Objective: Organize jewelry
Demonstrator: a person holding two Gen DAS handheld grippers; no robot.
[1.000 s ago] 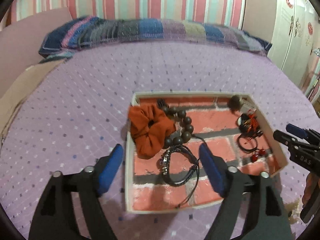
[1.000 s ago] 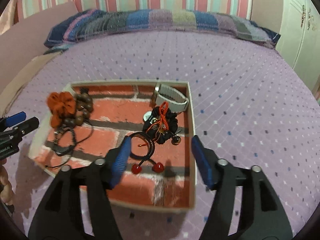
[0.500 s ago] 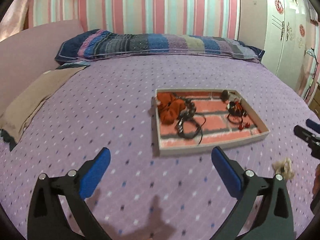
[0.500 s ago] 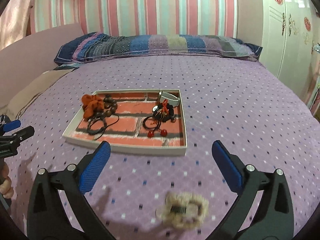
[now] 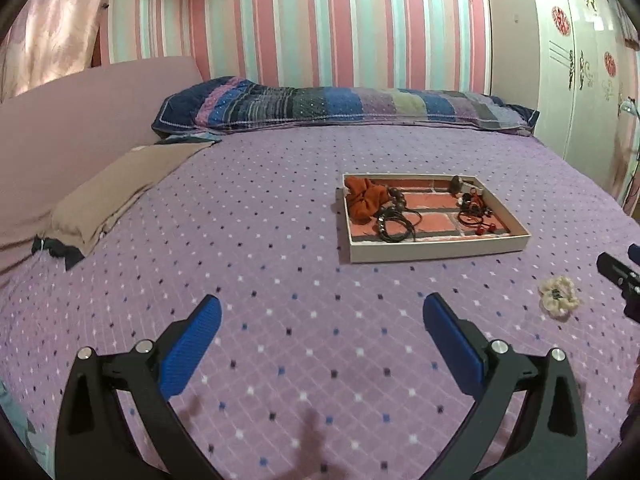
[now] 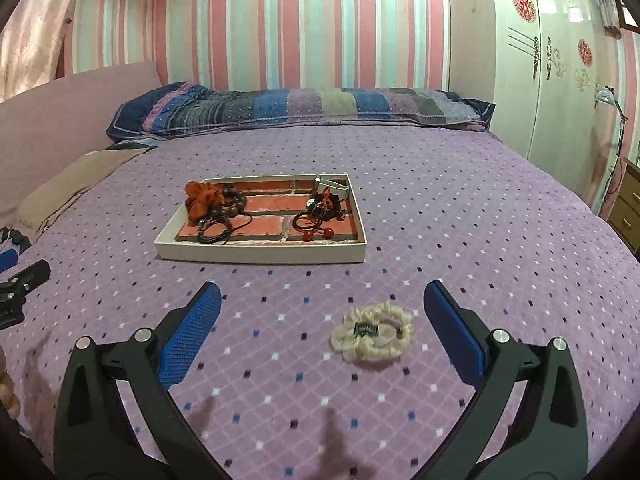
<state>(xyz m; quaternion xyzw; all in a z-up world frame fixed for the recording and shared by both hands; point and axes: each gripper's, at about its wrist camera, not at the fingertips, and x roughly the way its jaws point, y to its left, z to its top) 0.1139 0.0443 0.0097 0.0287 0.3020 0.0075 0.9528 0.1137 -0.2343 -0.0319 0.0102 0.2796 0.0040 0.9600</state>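
A shallow white tray (image 5: pixel 436 250) (image 6: pixel 260 253) with a brick-pattern floor lies on the purple bedspread. It holds an orange scrunchie (image 5: pixel 362 200) (image 6: pixel 202 198), a dark bead bracelet (image 6: pixel 235 200), black cord bracelets (image 5: pixel 394 226), hair ties with red balls (image 6: pixel 318 233) and a white watch band (image 6: pixel 334 188). A cream scrunchie (image 6: pixel 372 336) (image 5: pixel 559 298) lies on the bed outside the tray, between the fingers of my open, empty right gripper (image 6: pixel 322 306). My left gripper (image 5: pixel 322 316) is open and empty, well short of the tray.
A striped pillow (image 5: pixel 340 106) lies at the head of the bed, a tan pillow (image 5: pixel 124 184) at the left. A white wardrobe (image 6: pixel 560 72) stands at the right. The other gripper shows at each view's edge.
Both grippers have pulled back and up from the tray, which now looks small and far. The cream scrunchie has come into view on the bedspread.
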